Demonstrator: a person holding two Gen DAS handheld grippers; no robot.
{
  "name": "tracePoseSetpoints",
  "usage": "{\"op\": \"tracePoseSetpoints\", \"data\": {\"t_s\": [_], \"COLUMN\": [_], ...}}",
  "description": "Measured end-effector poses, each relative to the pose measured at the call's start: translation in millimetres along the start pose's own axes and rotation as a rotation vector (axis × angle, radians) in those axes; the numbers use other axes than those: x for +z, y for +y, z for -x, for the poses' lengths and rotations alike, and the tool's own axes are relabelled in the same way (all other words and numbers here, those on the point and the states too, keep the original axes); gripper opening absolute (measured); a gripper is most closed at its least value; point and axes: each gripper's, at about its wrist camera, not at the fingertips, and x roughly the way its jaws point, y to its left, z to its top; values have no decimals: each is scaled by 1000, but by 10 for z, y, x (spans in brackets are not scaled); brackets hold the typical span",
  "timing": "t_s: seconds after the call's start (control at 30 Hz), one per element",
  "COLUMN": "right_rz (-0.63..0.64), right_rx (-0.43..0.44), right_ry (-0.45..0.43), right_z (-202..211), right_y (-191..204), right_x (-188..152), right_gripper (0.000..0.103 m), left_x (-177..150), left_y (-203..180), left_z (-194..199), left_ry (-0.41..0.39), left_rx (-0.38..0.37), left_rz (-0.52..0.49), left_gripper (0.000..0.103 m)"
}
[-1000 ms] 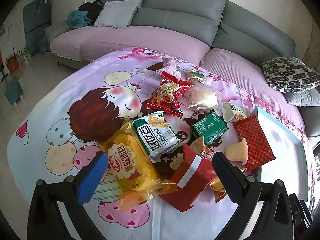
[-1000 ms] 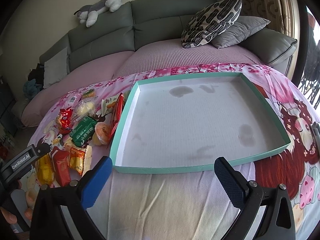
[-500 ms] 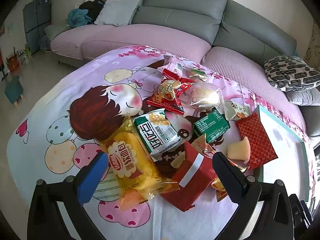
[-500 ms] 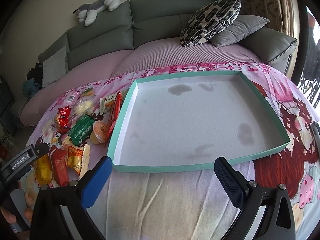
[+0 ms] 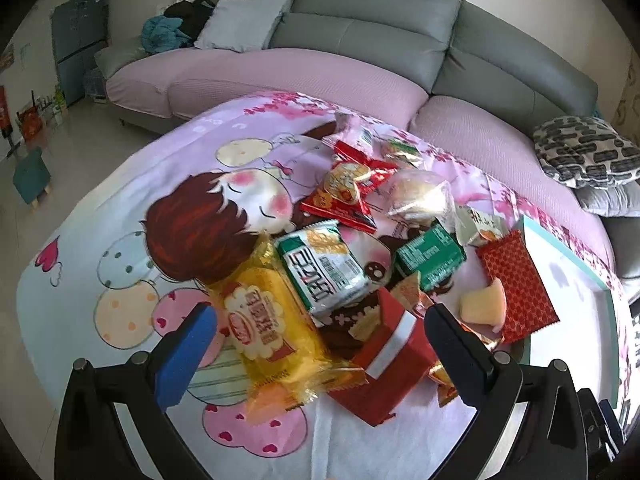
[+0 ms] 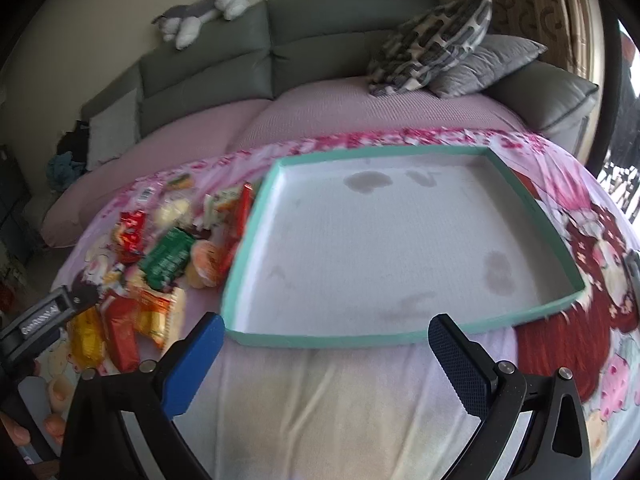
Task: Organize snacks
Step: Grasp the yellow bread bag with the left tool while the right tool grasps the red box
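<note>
A pile of snacks lies on a cartoon-print cloth. In the left wrist view my left gripper [image 5: 320,322] is open and empty, just above a yellow cake pack [image 5: 264,324] and a red box [image 5: 390,354]. Beyond lie a white-green pack [image 5: 322,266], a green pack [image 5: 430,254], a red patterned sachet [image 5: 516,284], a jelly cup [image 5: 482,306] and red chip bags [image 5: 346,192]. In the right wrist view my right gripper [image 6: 324,334] is open and empty before the near rim of an empty teal tray [image 6: 320,338]. The snack pile [image 6: 160,260] lies left of the tray.
A grey and pink sofa [image 5: 360,64] curves behind the table, with cushions [image 6: 436,56] and a plush toy [image 6: 200,16]. The left gripper's body [image 6: 44,312] and the hand holding it show at the left edge of the right wrist view. The tray rim [image 5: 560,248] shows right of the snacks.
The left gripper has crept slightly forward over the snacks. The right gripper has shifted, so the tray sits more to the right in its blurred view. Both stay open.
</note>
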Motion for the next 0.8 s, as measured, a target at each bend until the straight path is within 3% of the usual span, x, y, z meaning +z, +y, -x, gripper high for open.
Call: {"op": "tracePoseSetpoints", "data": {"t_s": [0.33,0.5,0.67,0.8], "right_rz": [138,204,213,243], "right_rx": [229,264,310,319], "right_ry": [-2,7,46,35], "right_z": [-147,-270,-381,-363], "right_y": [719,1009,1212,1385], "right_x": [-38,-62,-123,-176], "right_gripper": [103,103,102,91], "left_x": [95,102,120,100], "left_y": [260,340,558,653], "left_z": [-17,-76,-148,-204], "left_ry": [2,33,74,102], "left_rx": [15,54,97,73], "left_rz": [74,58,106,136], "left_gripper": [103,103,103,103]}}
